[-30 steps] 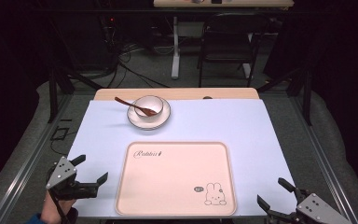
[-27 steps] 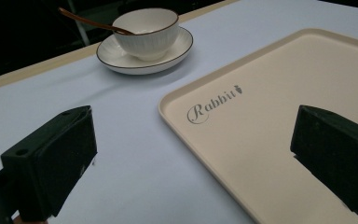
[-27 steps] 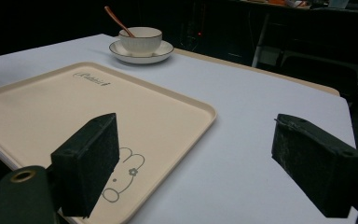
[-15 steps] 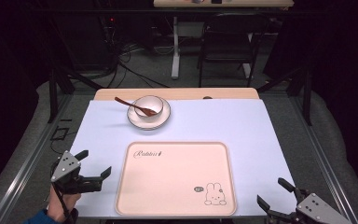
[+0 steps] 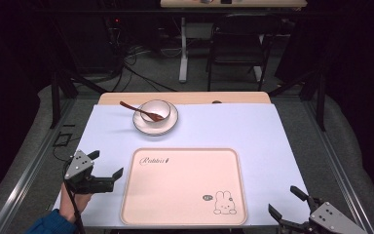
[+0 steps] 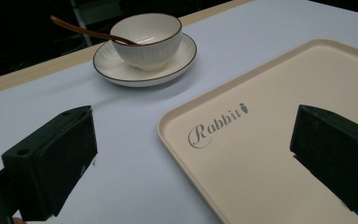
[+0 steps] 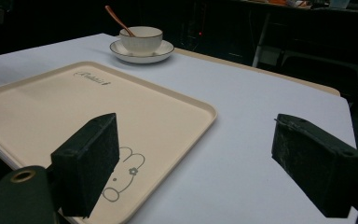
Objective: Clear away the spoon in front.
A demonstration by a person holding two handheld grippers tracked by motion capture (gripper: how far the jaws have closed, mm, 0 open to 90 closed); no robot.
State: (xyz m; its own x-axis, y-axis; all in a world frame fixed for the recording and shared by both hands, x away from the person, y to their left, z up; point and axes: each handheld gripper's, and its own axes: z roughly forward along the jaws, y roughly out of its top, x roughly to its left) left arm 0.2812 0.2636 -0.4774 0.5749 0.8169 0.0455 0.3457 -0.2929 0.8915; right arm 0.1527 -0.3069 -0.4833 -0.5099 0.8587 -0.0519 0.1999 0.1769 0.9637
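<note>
A cream tray [image 5: 185,187] printed with "Rabbit" and a bunny lies at the near middle of the white table [image 5: 233,131]. Beyond it a white bowl [image 5: 155,111] stands on a saucer [image 5: 170,123], with a brown spoon [image 5: 132,108] resting in it. My left gripper [image 5: 106,165] is open just left of the tray's near-left edge, held by a hand. My right gripper [image 5: 283,201] is open at the table's near-right corner, right of the tray. From the left gripper view the bowl [image 6: 145,33] and tray [image 6: 279,140] lie ahead of wide-apart jaws. The right gripper view shows the tray [image 7: 56,107] and bowl [image 7: 141,38].
A wooden strip [image 5: 185,97] edges the table's far side. Behind it stand a dark chair [image 5: 236,44], a desk leg [image 5: 182,48] and cables on the floor. Metal frame bars [image 5: 58,87] flank the table on both sides.
My left gripper has moved forward and right, closer to the tray's left edge. The right gripper has stayed put.
</note>
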